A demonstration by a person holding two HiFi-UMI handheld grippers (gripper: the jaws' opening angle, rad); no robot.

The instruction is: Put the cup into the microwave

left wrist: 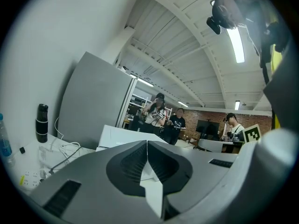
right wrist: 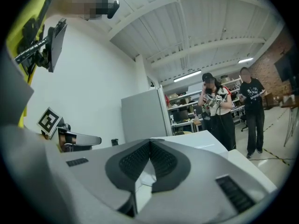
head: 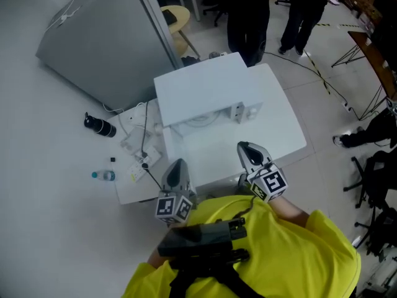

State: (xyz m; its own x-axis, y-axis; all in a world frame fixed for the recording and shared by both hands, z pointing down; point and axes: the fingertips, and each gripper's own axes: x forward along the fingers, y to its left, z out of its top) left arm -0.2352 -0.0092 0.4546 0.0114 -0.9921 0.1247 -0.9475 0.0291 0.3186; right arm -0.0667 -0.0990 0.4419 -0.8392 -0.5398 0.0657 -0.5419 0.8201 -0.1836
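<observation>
At the tabletop's [head: 282, 126] near edge, we hold our left claw [head: 178, 164] and right claw [head: 244, 147] clenched empty, white microwave [head: 201, 89] toward the far edge

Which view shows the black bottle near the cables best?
The left gripper view: the black bottle stands upright at the left, large and unobstructed. The head view shows it small, from above. The right gripper view shows only a tiny dark shape, too small to identify.

Black bottle [head: 100, 126] and small water bottle [head: 103, 176] near cables [head: 145, 135], grey panel [head: 105, 42], two bystanders [head: 248, 17] beyond.
</observation>
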